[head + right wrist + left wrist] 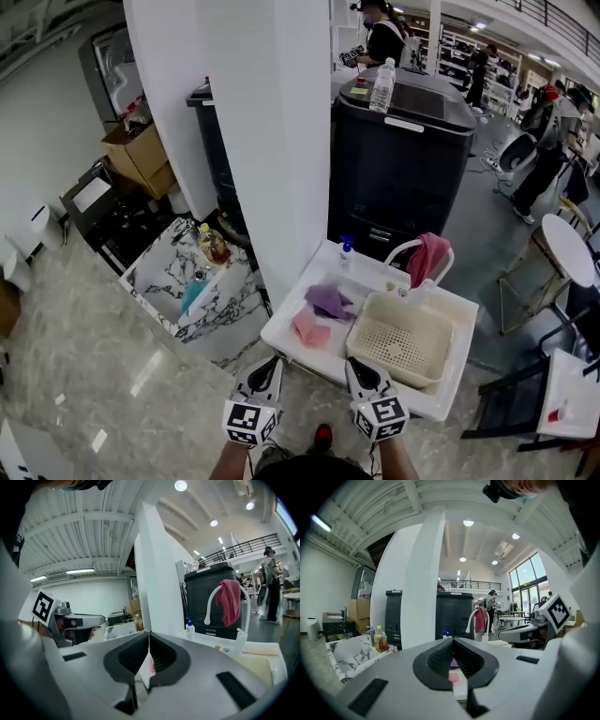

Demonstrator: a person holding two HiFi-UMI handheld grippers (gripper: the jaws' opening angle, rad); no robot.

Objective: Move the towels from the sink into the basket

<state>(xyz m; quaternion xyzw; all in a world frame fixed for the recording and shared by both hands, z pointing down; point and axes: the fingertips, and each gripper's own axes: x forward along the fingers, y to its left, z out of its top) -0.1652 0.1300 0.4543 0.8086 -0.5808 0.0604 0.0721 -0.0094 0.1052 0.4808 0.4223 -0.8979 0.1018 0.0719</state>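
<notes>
Purple towel [328, 301] and pink towel [311, 329] lie just beside each other in the left basin of the white sink [370, 277]; cream basket [410, 309] sits in the sink to their right; a red towel [427, 258] hangs on the faucet [403, 249] behind. Your left gripper [271, 362] and right gripper [355, 365] hover at the sink's near edge; both have jaws pressed together and hold nothing.

Pink towel [453, 676] and purple towel [453, 663] mostly hidden behind left gripper [452, 641] tips. Basket [260, 665] right of right gripper [149, 634], partly blocked by its body. Forearms [228, 461] cropped below.
</notes>
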